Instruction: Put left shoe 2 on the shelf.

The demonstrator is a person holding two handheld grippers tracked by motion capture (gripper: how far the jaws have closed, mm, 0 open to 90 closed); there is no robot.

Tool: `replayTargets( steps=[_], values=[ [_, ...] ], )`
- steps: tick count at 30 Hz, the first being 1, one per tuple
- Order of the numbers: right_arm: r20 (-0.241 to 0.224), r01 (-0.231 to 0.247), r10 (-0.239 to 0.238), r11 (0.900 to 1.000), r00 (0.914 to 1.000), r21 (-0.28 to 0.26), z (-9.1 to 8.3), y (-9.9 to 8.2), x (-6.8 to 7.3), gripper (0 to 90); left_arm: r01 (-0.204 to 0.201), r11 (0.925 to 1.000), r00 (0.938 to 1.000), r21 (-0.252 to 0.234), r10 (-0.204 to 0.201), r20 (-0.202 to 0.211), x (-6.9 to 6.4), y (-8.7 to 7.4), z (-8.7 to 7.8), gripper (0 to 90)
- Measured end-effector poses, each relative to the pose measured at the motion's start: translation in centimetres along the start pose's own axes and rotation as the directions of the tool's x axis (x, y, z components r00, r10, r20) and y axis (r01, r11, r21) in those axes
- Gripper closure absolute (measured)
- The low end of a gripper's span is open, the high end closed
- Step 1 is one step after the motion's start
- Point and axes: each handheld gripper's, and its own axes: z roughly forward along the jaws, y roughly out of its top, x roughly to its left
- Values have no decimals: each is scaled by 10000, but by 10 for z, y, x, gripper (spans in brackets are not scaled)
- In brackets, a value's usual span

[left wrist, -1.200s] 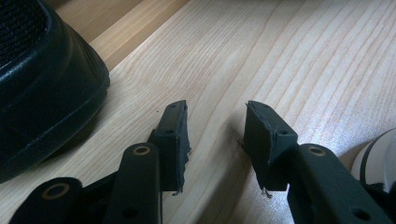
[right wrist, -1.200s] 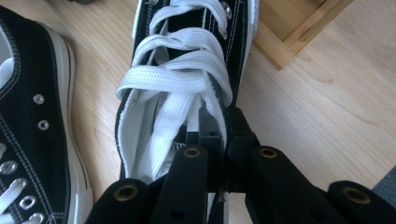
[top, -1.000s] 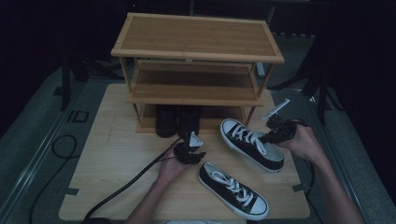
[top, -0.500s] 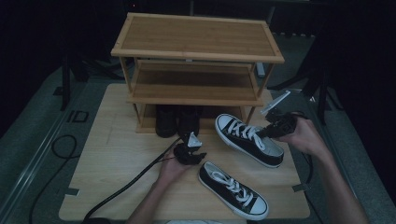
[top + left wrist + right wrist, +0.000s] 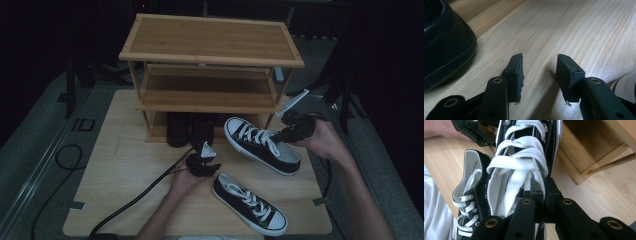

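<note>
Sneaker (image 5: pixel 262 145), pinched at its collar by the right gripper (image 5: pixel 285 134), pointed its toe toward the rack (image 5: pixel 210 55); its mate (image 5: pixel 250 202) lay nearer the person, beside the spread, empty left gripper (image 5: pixel 202 162).

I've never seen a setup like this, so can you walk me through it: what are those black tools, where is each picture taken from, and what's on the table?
A person sits at a wooden table holding a hand-operated two-jaw gripper in each hand. One picture looks down from above; the other two come from cameras riding on the grippers. On the table stand a wooden shoe rack with dark shoes underneath, and a black-and-white sneaker lying flat. The right gripper is closed on the side wall of a second sneaker. The left gripper is open over bare wood, holding nothing.
</note>
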Motion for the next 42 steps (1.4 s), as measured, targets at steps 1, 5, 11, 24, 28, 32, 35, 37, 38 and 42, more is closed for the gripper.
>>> replayTargets(
  steps=[1,5,11,24,28,32,35,37,38,42],
  values=[
    [3,24,-24,10000,10000,-18,-1,2,1,884,0,10000,10000,0,0,0,0,0,0,576],
    [-7,143,-144,9998,9999,-105,-3,9,3,884,12,10000,10000,-11,-12,-2,0,0,0,576],
    [-101,319,-323,9989,9994,-355,-7,18,6,885,1,10000,10000,-3,-1,-3,0,0,0,576],
    [-308,312,-342,9952,9989,-933,-11,35,7,885,-2,10000,10000,-5,2,-5,0,0,0,576],
    [-153,276,-297,9926,9994,-1184,-15,42,7,885,10,10000,10000,-6,-10,-2,0,0,0,576],
    [-101,203,-218,9916,9997,-1278,-16,47,7,884,47,10000,10000,-14,-47,42,0,0,0,576],
    [-46,185,-193,9906,9998,-1357,-16,52,5,885,11,10000,10000,-14,-11,-10,0,0,0,576],
    [58,183,-176,9895,9998,-1436,-16,56,5,884,12,10000,10000,-16,-12,-3,0,0,0,576],
    [59,121,-114,9888,9999,-1489,-16,57,4,884,12,10000,10000,-16,-12,-4,0,0,0,576],
    [44,-96,104,9860,9999,-1662,-14,64,1,884,7,10000,10000,-13,-7,-4,0,0,0,576]
  ],
)
